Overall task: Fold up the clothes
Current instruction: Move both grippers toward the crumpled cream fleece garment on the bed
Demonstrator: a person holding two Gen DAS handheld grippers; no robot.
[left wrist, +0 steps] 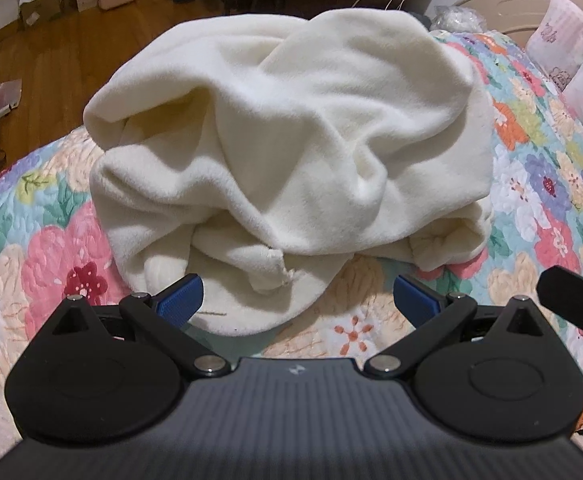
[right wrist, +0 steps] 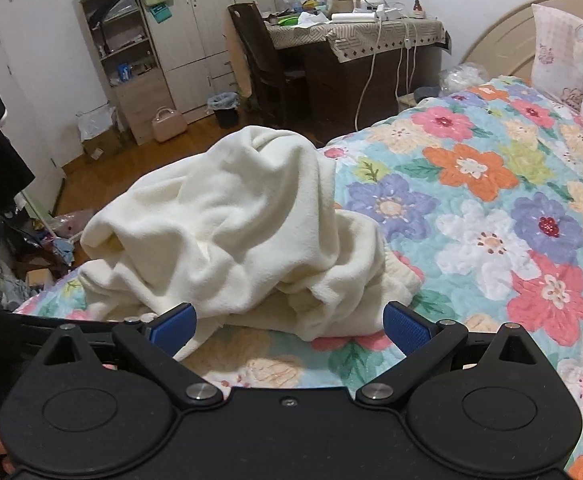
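Note:
A cream fleece garment lies in a crumpled heap on the floral quilt of a bed. It also shows in the right wrist view, left of centre. My left gripper is open and empty, its blue pads just in front of the heap's near hem. My right gripper is open and empty, low over the quilt at the heap's near right edge. Part of the right gripper shows at the right of the left wrist view.
The bed's left edge drops to a wooden floor with clutter. Pillows and a headboard lie at the far right. A desk, chair, wardrobe and shelves stand beyond. Open quilt spreads to the right of the heap.

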